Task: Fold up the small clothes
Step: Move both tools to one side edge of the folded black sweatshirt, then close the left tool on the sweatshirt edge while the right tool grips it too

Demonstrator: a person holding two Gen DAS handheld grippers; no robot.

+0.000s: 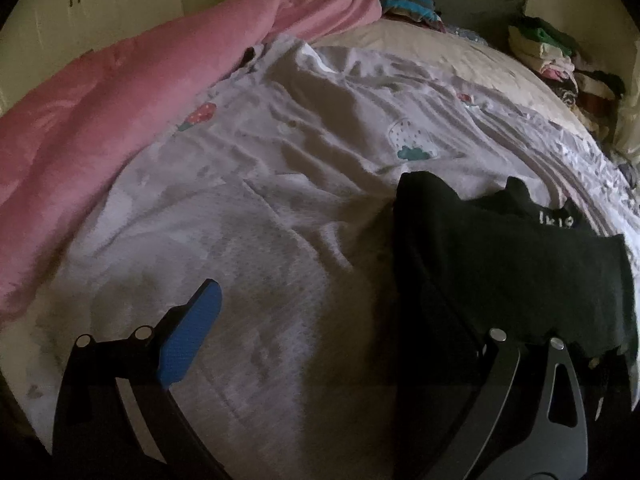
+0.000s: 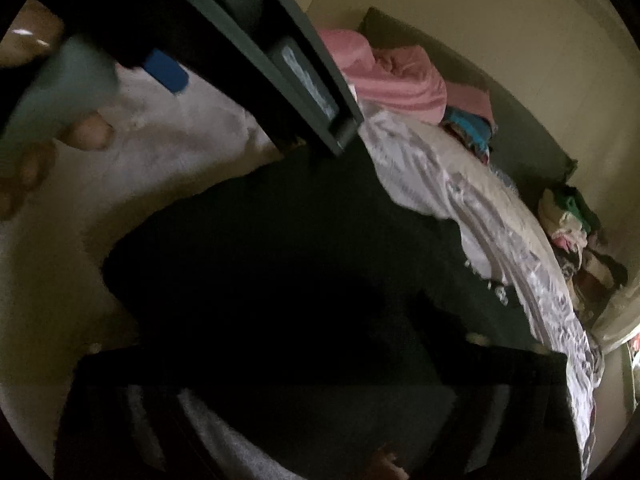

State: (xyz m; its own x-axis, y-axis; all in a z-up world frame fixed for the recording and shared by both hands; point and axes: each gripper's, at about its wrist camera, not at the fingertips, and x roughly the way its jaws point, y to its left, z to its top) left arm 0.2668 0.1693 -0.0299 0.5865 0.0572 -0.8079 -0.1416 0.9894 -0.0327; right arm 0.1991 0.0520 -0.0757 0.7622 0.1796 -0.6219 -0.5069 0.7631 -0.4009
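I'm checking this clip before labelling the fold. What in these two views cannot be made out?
- Left wrist view: the left gripper's right finger tip, draped by the black garment; grip unclear.
- Left wrist view: white lettering on the garment, too small and partly folded under.
- Right wrist view: the right gripper's own fingers, lost in the dark garment filling the lower frame.
- Right wrist view: the person's hand, blurred and cut by the left edge.

The black garment [image 1: 512, 264] drapes over my left gripper's [image 1: 360, 320] right-hand finger, so that pad is hidden and only the blue one [image 1: 192, 332] shows. Through my right wrist camera the same dark cloth [image 2: 300, 300] swallows my right gripper's fingers entirely, and I cannot tell how they stand. The stacked clothes [image 2: 572, 220] by the wall are too small and blurred to sort.
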